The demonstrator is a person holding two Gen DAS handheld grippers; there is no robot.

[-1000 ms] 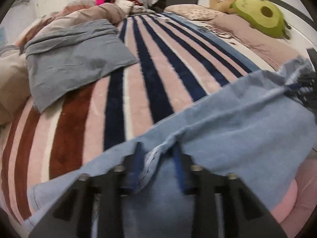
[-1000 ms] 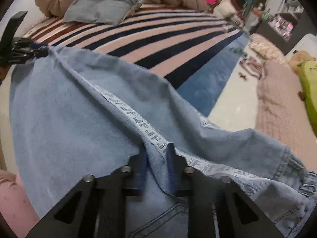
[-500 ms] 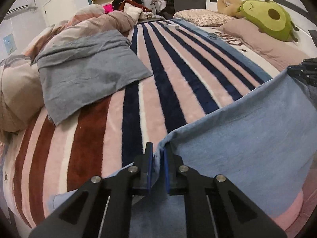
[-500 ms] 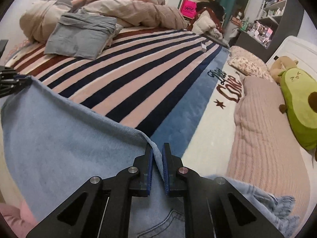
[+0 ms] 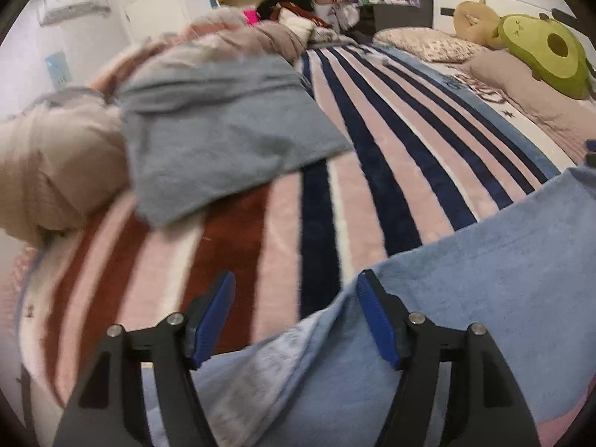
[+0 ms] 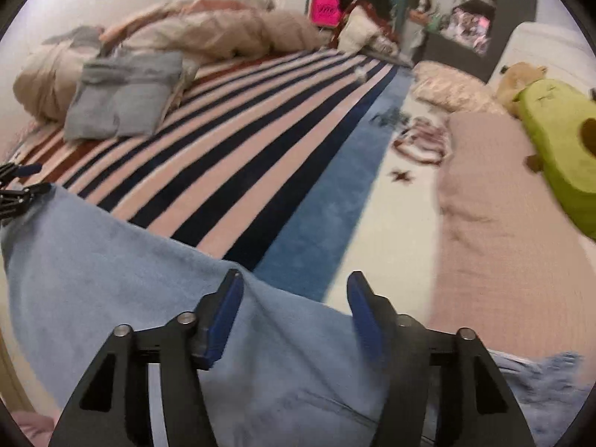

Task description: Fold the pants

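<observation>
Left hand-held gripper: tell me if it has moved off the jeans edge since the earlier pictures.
Yes. The left hand-held gripper has just opened and let go; the jeans edge now lies flat on the striped blanket, its corner between the open jaws.

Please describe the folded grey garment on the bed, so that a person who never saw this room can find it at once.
Start from the striped blanket that covers the bed. At its far left side a heap of beige bedding is piled up; the folded grey garment leans on the front of that heap. It is plain dull grey, unlike the light blue jeans near the camera.
</observation>
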